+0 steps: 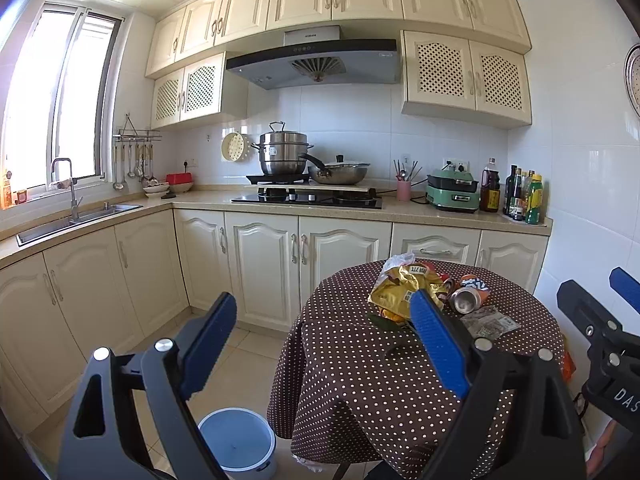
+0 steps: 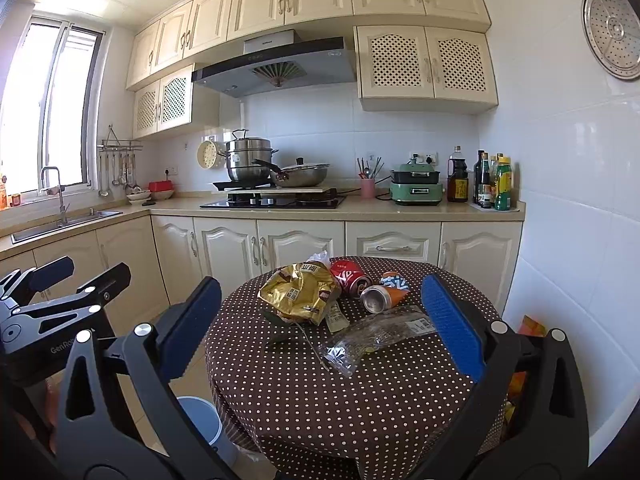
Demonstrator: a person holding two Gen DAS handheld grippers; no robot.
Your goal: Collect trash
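Jaws of both the left gripper (image 1: 324,340) and right gripper (image 2: 322,320) gape empty, so collecting hasn't begun; next, grasp the gold bag (image 2: 298,294) for the bin (image 1: 238,442).

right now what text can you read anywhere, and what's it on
"GenRo": left gripper body, rest cut off.
"DAS": right gripper body, rest cut off.
Range hood brand plate: too small.
Gold snack bag, red can, bottles: print blurred, unreadable.
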